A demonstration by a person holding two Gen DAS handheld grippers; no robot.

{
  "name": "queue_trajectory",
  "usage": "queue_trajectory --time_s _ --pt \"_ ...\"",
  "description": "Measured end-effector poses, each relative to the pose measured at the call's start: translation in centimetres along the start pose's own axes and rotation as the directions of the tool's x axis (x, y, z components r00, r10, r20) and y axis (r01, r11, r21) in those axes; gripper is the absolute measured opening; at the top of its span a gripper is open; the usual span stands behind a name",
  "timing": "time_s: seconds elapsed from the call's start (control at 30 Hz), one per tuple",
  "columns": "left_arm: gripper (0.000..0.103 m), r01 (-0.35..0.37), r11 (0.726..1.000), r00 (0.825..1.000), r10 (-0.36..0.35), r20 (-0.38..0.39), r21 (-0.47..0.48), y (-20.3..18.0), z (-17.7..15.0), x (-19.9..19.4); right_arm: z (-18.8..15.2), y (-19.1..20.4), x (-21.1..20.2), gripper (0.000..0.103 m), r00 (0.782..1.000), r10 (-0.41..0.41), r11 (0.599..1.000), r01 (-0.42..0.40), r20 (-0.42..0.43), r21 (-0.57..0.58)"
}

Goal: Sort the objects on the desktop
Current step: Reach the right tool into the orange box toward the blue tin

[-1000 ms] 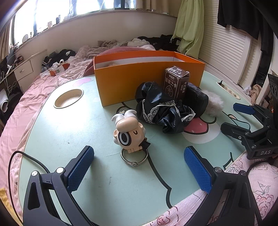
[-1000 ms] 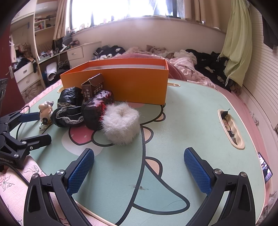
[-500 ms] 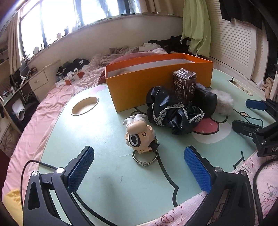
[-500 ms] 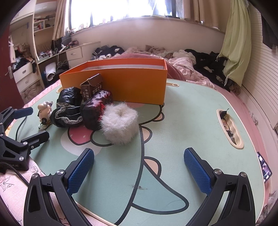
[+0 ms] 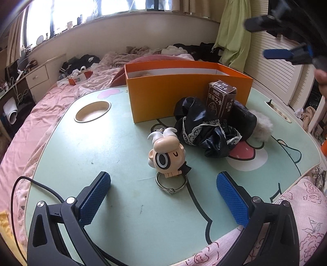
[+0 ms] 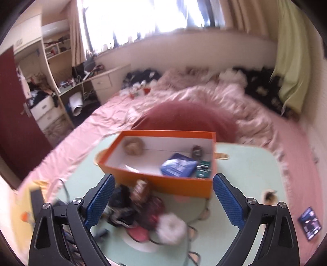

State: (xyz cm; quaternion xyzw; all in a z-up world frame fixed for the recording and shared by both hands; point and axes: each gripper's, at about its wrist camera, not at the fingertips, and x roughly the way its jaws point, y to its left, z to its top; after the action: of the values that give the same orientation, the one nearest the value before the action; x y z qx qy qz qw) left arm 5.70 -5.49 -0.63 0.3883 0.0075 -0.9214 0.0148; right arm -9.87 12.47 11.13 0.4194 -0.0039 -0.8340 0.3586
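A few things are already being kept in the orange box (image 6: 163, 161); the toy (image 5: 166, 155), carton (image 5: 220, 100) and black cloth (image 5: 206, 131) at twelve o'clock are being left unsorted, both grippers (image 5: 163, 202) (image 6: 163, 202) being held wide, empty.

I see a mint-green table (image 5: 85, 163) printed with a cartoon face, with a round cup hole (image 5: 93, 111) near its far left corner. It rests on a bed covered in rumpled pink bedding (image 6: 204, 98). A dark red cushion (image 6: 184, 116) lies just behind the table. Black clothes (image 5: 81, 60) are piled along the far wall under a bright window (image 6: 143, 18). A pale green curtain (image 5: 233, 34) hangs at the right. A white drawer unit (image 5: 40, 78) stands at the left, beside a dark red door (image 6: 18, 110).
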Motion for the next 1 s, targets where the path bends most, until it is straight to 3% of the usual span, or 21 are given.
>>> queue_trajectory --time_s 0.03,0.1,0.13,0.17,0.23,0.3,0.37,0.47,0.57,0.7,0.87,0.93,1.0 --pt "0.103 0.000 1.000 1.000 0.000 0.000 0.000 0.0 0.0 0.0 0.9 0.0 1.1 0.096 0.999 -0.004 1.000 0.005 -0.046 0.022" --pt "0.103 0.000 1.000 1.000 0.000 0.001 0.000 -0.1 0.0 0.0 3.0 -0.7 4.8 0.082 0.986 -0.015 0.996 0.029 -0.163 0.082" --pt "0.103 0.000 1.000 1.000 0.000 0.002 0.000 -0.1 0.0 0.0 3.6 -1.0 6.5 0.072 0.973 -0.011 0.994 0.035 -0.229 0.102" --pt "0.103 0.001 1.000 1.000 -0.001 0.002 0.000 -0.1 0.0 0.0 3.9 -1.5 8.4 0.068 0.956 -0.001 0.990 0.042 -0.294 0.132" --pt "0.103 0.002 1.000 1.000 -0.002 0.003 0.001 -0.1 0.1 -0.1 3.9 -2.3 10.6 0.068 0.928 -0.014 0.986 0.075 -0.372 0.148" --pt "0.103 0.002 1.000 1.000 -0.002 0.004 0.000 -0.2 0.1 0.0 3.9 -2.7 12.5 0.068 0.900 -0.119 0.977 0.182 -0.420 0.114" --pt "0.103 0.003 1.000 1.000 -0.003 0.005 0.000 -0.1 0.2 0.0 3.6 -2.7 13.4 0.069 0.879 -0.166 0.968 0.232 -0.447 0.095" --pt "0.103 0.004 1.000 1.000 -0.004 0.006 0.001 -0.3 0.2 0.0 4.1 -2.0 13.8 0.071 0.873 -0.173 0.973 0.222 -0.456 0.057" --pt "0.103 0.005 1.000 1.000 -0.005 0.007 0.001 -0.5 0.1 -0.1 4.0 -0.9 15.1 0.075 0.866 -0.125 0.981 0.182 -0.485 0.074" --pt "0.103 0.004 1.000 1.000 -0.004 0.008 0.002 -0.6 0.0 -0.2 3.6 0.2 16.3 0.079 0.853 -0.265 0.962 0.265 -0.450 -0.065" --pt "0.103 0.004 1.000 1.000 -0.004 0.008 0.002 -0.6 0.1 -0.2 2.2 2.2 17.2 0.076 0.815 -0.414 0.907 0.331 -0.406 -0.261" --pt "0.103 0.005 1.000 1.000 -0.005 0.008 0.001 -0.7 0.1 -0.2 1.8 2.8 16.9 0.066 0.826 -0.419 0.899 0.320 -0.376 -0.298" --pt "0.103 0.005 1.000 1.000 -0.005 0.009 0.002 -0.8 0.1 -0.2 1.6 3.6 16.3 0.056 0.873 -0.345 0.918 0.238 -0.346 -0.317"
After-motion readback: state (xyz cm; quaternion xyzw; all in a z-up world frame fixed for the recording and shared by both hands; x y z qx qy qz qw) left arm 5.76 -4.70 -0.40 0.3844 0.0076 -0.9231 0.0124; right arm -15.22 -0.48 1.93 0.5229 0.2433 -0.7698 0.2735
